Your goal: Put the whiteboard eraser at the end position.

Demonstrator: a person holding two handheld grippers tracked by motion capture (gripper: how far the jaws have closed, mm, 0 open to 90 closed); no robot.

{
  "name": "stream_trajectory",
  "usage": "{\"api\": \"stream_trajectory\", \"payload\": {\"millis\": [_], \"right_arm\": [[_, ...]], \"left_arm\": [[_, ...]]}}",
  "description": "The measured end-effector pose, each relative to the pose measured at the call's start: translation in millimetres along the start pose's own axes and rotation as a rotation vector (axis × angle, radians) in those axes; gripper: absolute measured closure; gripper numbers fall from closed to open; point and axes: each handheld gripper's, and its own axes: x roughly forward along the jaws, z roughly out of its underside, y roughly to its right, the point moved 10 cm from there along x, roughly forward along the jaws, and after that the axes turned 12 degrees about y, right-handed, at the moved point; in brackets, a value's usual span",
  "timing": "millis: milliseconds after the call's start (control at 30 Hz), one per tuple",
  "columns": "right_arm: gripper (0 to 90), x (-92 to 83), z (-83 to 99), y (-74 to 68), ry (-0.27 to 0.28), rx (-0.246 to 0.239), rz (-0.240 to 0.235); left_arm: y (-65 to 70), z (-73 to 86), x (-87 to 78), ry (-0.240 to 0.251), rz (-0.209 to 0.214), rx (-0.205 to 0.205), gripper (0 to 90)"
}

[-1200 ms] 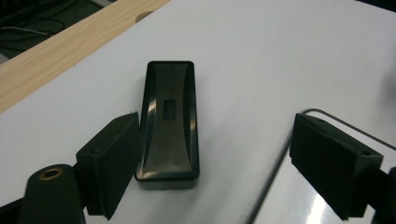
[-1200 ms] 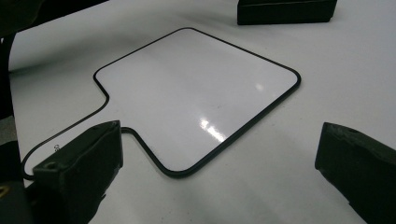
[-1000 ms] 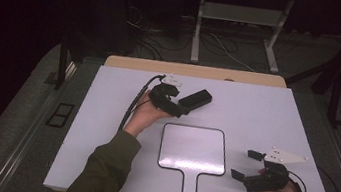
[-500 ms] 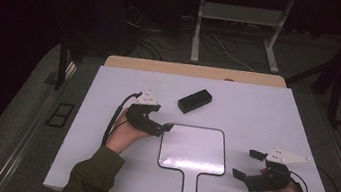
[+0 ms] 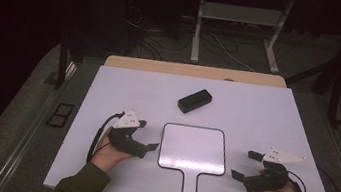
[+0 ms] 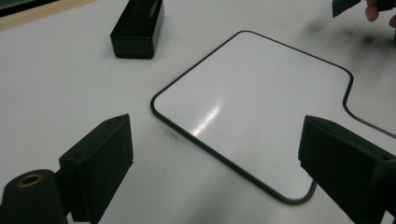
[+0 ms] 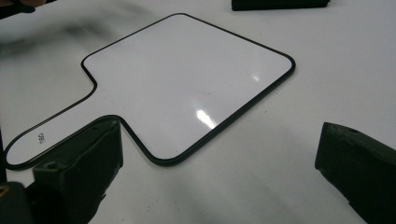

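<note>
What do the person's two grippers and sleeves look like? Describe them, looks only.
Both the left gripper and the right gripper are black, with two blocky flat-faced jaws and a pale three-cornered plate on top. A black cable loops from each. The sleeves are dark olive green.

A white table (image 5: 267,114) stands on grey floor (image 5: 13,119), with what may be cables (image 5: 216,44) behind it.
</note>
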Motion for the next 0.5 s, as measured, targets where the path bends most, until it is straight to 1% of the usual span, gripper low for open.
{"api": "stream_trajectory", "payload": {"millis": [100,167,233,267,333,400,500], "right_arm": [[0.0,-0.3,0.1,0.4,0.0,0.0,0.002],[0.0,-0.6,0.4,0.8,-0.001,-0.002,0.002],[0.0,-0.9,0.4,1.2,0.0,-0.003,0.004],[0.0,-1.1,0.3,1.2,0.001,-0.001,0.004],[0.0,-1.6,0.6,1.4,-0.001,-0.002,0.007],[0.0,-2.0,0.9,1.7,-0.001,-0.005,0.009],[0.0,-2.5,0.9,2.9,0.0,-0.005,0.012]], "left_arm": [[0.1,9.1,-7.8,0.004,-0.012,-0.015,6.5],[-0.8,15.7,-11.3,-0.004,-0.033,-0.011,3.0],[-1.0,21.3,-13.8,-0.013,-0.041,-0.019,0.0],[-0.5,23.7,-15.0,-0.016,-0.04,-0.027,0.0],[-0.5,29.3,-17.3,-0.028,-0.047,-0.026,0.0],[-0.4,31.7,-18.6,-0.029,-0.047,-0.038,0.0],[-1.3,29.8,-19.4,-0.024,-0.046,-0.031,0.0]]}}
